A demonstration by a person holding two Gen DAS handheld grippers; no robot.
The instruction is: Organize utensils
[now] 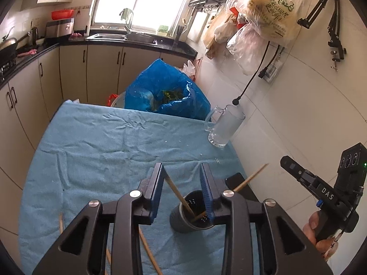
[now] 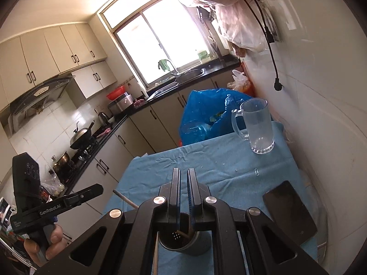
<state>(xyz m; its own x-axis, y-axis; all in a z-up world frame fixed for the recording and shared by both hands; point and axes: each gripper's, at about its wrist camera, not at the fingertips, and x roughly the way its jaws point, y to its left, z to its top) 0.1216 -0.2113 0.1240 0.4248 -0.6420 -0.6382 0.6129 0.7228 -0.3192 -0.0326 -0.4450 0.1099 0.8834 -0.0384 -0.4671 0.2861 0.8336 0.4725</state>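
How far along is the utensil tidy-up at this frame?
Done: two chopsticks stand in the dark perforated holder. In hand: nothing; the left gripper is open around one of them, the right gripper is shut above the holder. Left: loose chopsticks lie on the blue cloth.

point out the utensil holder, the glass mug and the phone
utensil holder (image 1: 177,221), left wrist view, grey outer wall
glass mug (image 2: 259,123), right wrist view, middle of the body
phone (image 2: 290,210), right wrist view, middle of the dark screen
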